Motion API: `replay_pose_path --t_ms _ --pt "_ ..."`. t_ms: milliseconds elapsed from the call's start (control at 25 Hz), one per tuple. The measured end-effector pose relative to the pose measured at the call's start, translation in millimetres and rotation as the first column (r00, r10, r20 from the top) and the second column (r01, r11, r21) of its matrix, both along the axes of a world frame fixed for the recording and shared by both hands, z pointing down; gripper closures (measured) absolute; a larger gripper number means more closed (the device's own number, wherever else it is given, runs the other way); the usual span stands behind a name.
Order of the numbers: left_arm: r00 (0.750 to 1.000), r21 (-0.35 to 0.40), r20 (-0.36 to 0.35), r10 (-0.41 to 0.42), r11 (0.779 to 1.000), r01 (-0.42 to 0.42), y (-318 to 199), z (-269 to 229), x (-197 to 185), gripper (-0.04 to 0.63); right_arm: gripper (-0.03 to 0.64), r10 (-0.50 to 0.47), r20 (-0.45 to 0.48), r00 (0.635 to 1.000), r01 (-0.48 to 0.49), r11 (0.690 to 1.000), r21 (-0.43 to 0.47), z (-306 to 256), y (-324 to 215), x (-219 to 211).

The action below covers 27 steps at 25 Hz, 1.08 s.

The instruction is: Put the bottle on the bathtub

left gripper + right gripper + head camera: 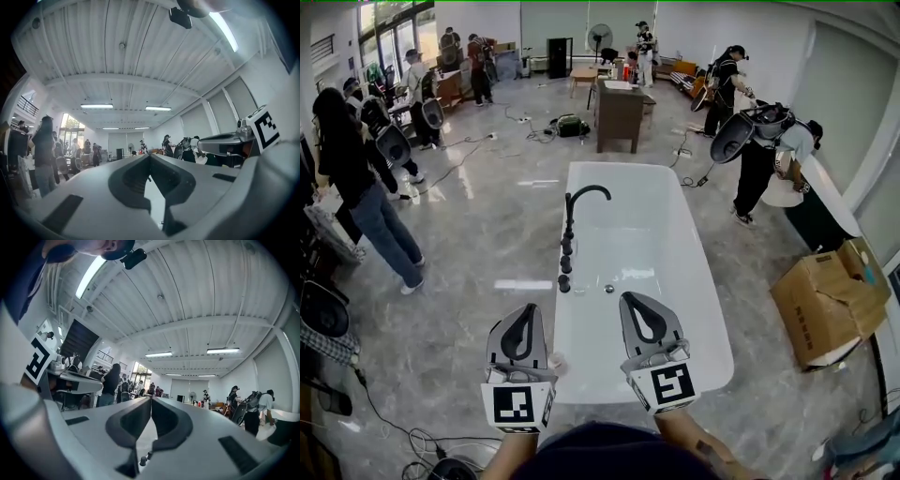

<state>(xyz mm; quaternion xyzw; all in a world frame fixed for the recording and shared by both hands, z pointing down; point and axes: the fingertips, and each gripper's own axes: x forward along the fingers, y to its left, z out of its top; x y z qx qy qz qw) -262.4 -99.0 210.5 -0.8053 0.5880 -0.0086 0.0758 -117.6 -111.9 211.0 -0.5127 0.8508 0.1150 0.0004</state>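
Only a small pale bit of the bottle (555,361) shows, the rest hidden behind the left gripper (528,307). It sits at the near left edge of the bathtub (717,352), below and behind both sets of fingertips. Both the left gripper and the right gripper (630,298) are clenched on nothing. Farther along the tub stands a black faucet (581,202).

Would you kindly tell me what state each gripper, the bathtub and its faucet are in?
left gripper: shut, nothing between its jaws.
right gripper: shut, nothing between its jaws.
bathtub: empty, no water visible inside.
faucet: upright on the tub's rim, no water running.
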Motion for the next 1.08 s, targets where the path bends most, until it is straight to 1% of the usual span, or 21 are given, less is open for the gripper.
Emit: replay_pose_path --t_ms 80,240,360,720,1080 --pt "1.000 -0.010 0.004 0.017 1.000 -0.017 0.8 2.4 8.8 0.572 0.591 -0.007 -0.001 1.000 0.007 1.000 -0.005 -0.3 1.2 2.8" --pt "0.999 -0.022 -0.002 0.044 0.999 -0.044 1.9 6.7 19.3 0.572 0.591 -0.042 0.037 0.998 0.044 0.997 -0.058 5.3 4.0 0.0" --pt "0.999 -0.035 0.000 0.050 0.998 -0.050 2.8 11.2 22.0 0.572 0.591 -0.051 0.034 0.998 0.053 0.996 -0.067 8.5 6.8 -0.5" --pt "0.999 -0.043 -0.001 0.035 0.998 -0.035 3.0 18.9 33.4 0.572 0.591 -0.080 0.024 0.997 0.081 0.994 -0.070 13.4 6.9 9.0" --pt "1.000 -0.032 -0.011 0.029 0.999 -0.029 13.8 31.0 43.6 0.572 0.591 -0.105 0.023 0.994 0.106 0.993 -0.047 19.7 15.8 14.7"
